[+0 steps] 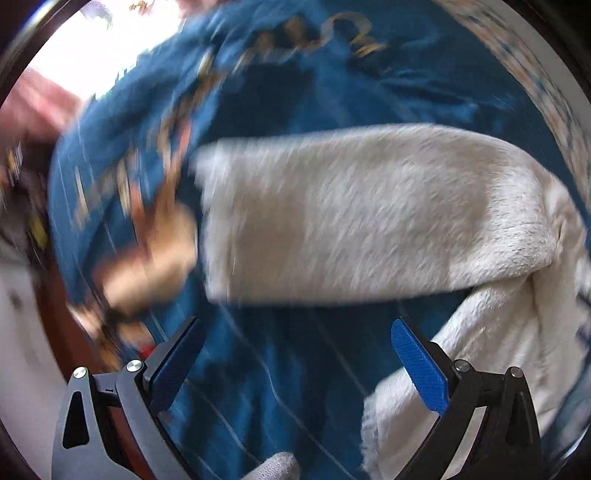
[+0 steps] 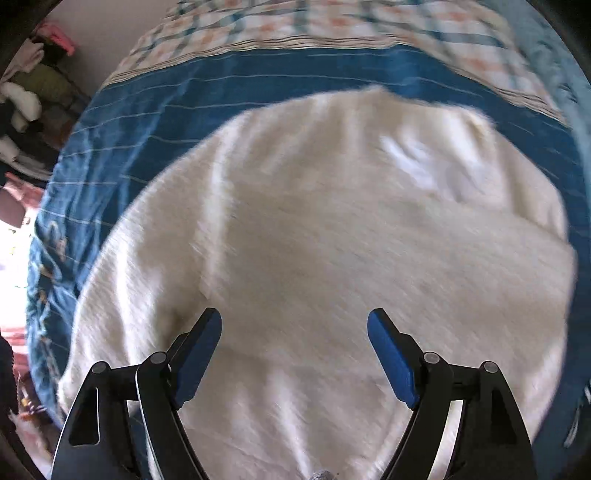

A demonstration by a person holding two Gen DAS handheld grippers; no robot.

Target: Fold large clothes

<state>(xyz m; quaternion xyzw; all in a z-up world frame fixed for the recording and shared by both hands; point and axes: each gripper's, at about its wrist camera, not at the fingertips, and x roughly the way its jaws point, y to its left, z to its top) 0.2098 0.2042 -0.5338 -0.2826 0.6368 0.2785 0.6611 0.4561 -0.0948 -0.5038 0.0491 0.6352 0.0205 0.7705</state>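
Note:
A fluffy cream-white garment [image 2: 314, 240] lies spread on a blue bedspread [image 2: 155, 110], filling most of the right wrist view. My right gripper [image 2: 294, 321] hangs over its middle, open, with nothing between the blue pads. In the blurred left wrist view one sleeve of the garment [image 1: 351, 218] lies across the blue bedspread [image 1: 295, 369], and more of the white fabric [image 1: 491, 350] bunches at the right. My left gripper [image 1: 295, 328] points down over the blue cloth just below the sleeve, open and empty.
A checked quilt [image 2: 295, 26] lies along the far edge of the bed. Piled clothes and soft items [image 2: 26, 99] stand beside the bed at the left. Gold and orange embroidery [image 1: 155, 155] runs along the bedspread's left border.

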